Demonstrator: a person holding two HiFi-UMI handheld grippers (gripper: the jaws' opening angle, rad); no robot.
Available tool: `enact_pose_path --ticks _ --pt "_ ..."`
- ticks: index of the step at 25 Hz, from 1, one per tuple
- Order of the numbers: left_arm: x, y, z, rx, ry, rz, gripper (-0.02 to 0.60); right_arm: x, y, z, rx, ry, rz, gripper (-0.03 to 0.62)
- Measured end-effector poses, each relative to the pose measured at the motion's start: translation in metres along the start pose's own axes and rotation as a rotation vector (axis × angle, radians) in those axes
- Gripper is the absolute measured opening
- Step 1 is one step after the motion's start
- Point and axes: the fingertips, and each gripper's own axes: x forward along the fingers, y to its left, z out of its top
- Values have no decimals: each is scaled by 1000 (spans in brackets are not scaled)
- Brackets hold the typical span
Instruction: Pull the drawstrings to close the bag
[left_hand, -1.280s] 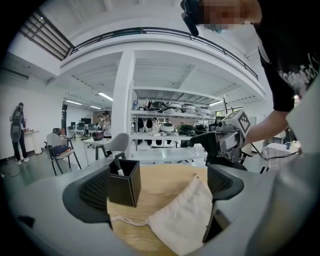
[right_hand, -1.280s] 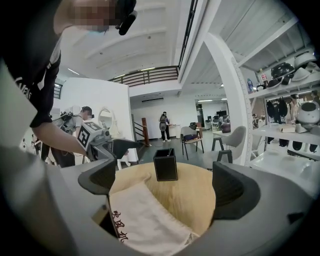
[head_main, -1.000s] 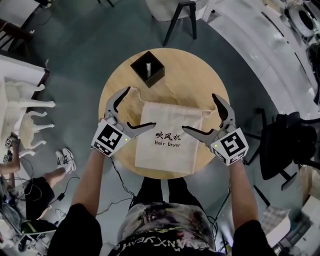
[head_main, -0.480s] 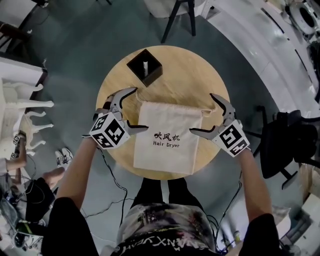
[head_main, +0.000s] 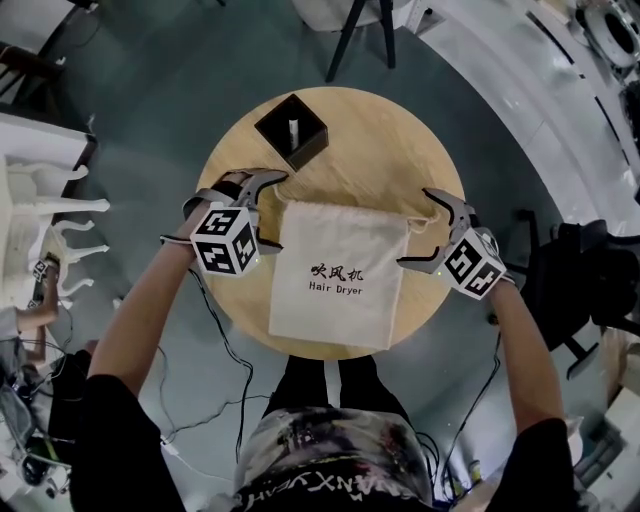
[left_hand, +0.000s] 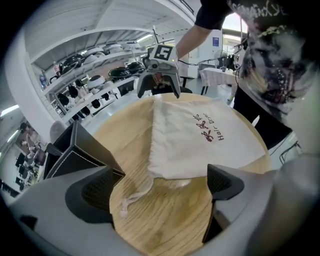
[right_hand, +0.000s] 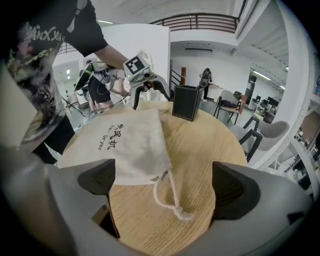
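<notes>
Round wooden tabletop (head_main: 370, 140), grey floor all around it: this is my working place. On it the cloth bag (head_main: 335, 275) lies flat, printed side up, its mouth toward the far side and its bottom about at the near edge. The mouth edge looks almost straight, so I judge the bag is not closed at all yet. From each upper corner a short string comes out onto the wood: the left drawstring (left_hand: 134, 196) ends in a small knot, the right drawstring (right_hand: 167, 197) makes a loop with a knot.

What changed in the last second is the place of my tools. Before, both were beside the middle of the bag; now they have moved up to the two mouth corners. The left tool (left_hand: 160, 191) has its jaws wide apart, with the left drawstring and the bag's corner lying between them, and neither jaw touches them as far as I can see. The right tool (right_hand: 165, 187) is the same: jaws wide apart, the loop between them on the wood, nothing clamped.

For the task this means the approach is nearly finished, I think; next each tool must go lower, close on its string and pull outward. The strings are thin and flat on the wood, so a jaw can easily miss them. Just behind the left tool stands a black box (head_main: 291, 131); I should not hit it when I pull.
</notes>
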Motion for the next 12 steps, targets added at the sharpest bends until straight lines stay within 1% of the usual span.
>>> enact_pose_path --ticks 5,9,12 --pt "12 -2 -20 88 95 -84 583 6 -1 -21 -62 90 51 584" --pt "19 4 -35 126 148 -119 583 11 -2 -34 -106 152 80 584" --pt "23 7 -42 137 178 -139 583 14 -6 -37 -128 176 82 584"
